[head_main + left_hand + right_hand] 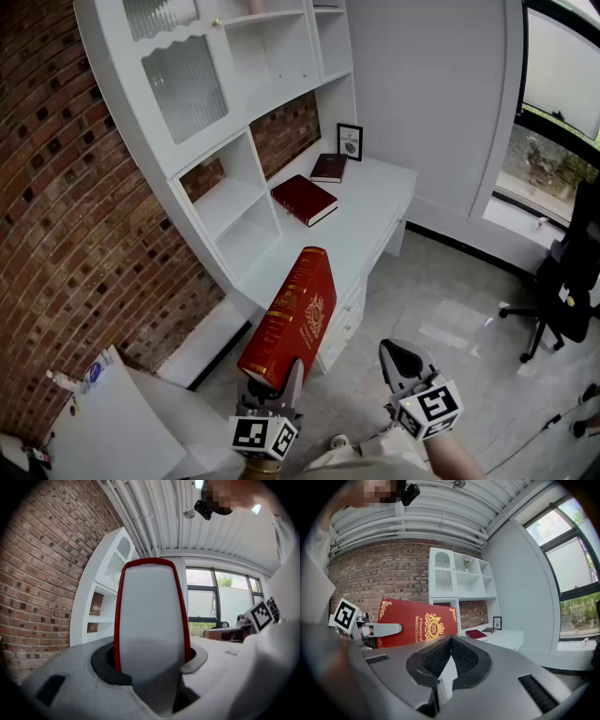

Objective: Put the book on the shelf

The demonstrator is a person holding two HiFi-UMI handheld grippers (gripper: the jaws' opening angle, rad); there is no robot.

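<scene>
- The left tool [274,382] has its jaws set fairly wide and clamped on the lower end of the big red book [291,314], one pad against each cover. In the left gripper view the pale page edges fill the gap between the pads.
- That book stands on end, tilted, in the air over the floor [450,309]. It is just in front of the white counter [375,202] and apart from the shelf unit [234,202].
- The right tool [401,361] is closed, pads meeting at the tips with nothing between them. It hangs beside the held book without touching it.
- Tools: two.
- Books: three. One is held, and two lie flat on the counter: a red book [304,199] and, further back, a smaller dark book [329,167].
- One framed picture [350,141] stands upright at the back of the counter.
- One office chair [562,291] stands by the window.
</scene>
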